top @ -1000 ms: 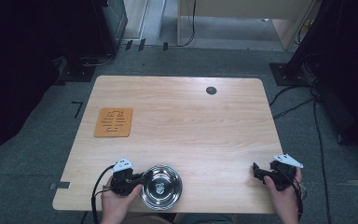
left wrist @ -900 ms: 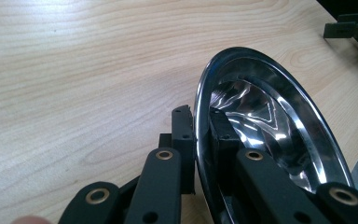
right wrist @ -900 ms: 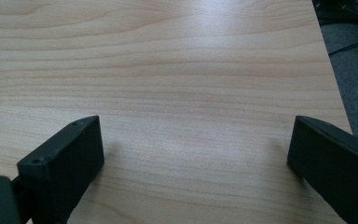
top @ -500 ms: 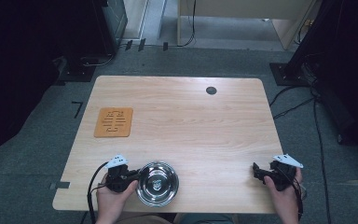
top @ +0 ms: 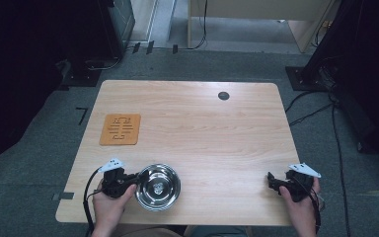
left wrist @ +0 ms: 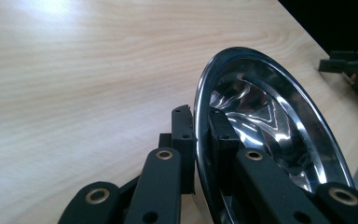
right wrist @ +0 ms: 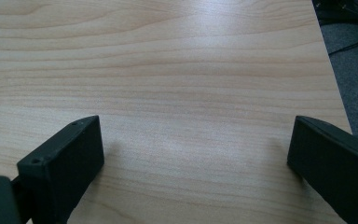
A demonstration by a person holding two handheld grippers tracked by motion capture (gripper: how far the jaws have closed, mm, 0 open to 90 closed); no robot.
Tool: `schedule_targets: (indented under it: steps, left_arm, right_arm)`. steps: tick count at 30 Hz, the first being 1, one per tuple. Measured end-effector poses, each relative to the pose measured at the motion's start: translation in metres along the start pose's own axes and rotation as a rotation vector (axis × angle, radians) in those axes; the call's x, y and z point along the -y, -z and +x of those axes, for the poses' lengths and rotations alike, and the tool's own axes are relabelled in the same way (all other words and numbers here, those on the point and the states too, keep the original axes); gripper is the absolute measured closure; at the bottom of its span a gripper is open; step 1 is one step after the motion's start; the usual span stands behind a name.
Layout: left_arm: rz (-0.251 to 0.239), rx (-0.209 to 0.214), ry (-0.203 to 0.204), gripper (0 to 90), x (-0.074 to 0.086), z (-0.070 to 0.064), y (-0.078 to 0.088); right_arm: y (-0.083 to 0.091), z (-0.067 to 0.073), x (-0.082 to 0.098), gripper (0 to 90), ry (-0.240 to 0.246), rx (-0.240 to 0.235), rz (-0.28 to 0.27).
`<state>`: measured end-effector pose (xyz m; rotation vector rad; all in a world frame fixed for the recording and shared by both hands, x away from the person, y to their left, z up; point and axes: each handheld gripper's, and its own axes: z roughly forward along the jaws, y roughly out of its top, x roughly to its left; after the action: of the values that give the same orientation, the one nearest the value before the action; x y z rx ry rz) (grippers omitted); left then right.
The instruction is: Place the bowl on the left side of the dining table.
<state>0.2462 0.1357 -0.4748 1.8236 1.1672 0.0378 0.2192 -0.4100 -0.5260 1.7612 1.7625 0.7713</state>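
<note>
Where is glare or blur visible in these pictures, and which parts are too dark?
High view: surroundings nearly black, shiny round steel bowl mirrors light. Left gripper view: bright glare on the pale wooden table, warped reflections inside the bowl. Right gripper view: near black jaws slightly soft, faint shadows beneath.

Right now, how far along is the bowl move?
Done: left gripper is clamped on the rim of the steel bowl. In hand: bowl near the table's front edge. Left: probably setting it on the orange mat, which lies bare. Right gripper waits open.

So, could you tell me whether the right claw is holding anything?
No, the right claw stands wide open over bare table, with nothing between its jaws.
</note>
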Motion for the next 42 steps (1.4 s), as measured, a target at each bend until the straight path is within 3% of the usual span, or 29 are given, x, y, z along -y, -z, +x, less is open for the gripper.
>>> schedule_targets:
  steps: [15, 21, 42]
  left_arm:
    - [-0.043, -0.035, 0.037, 84.3, -0.011, 0.026, 0.018]
    - [-0.066, -0.066, 0.019, 84.4, -0.020, 0.032, 0.023]
    - [-0.102, -0.106, 0.041, 84.4, -0.042, 0.054, 0.018]
  right_arm:
    - [0.000, 0.000, 0.000, 3.1, 0.000, 0.000, 0.000]
    - [0.000, 0.000, 0.000, 3.1, 0.000, 0.000, 0.000]
    - [0.000, 0.000, 0.000, 3.1, 0.000, 0.000, 0.000]
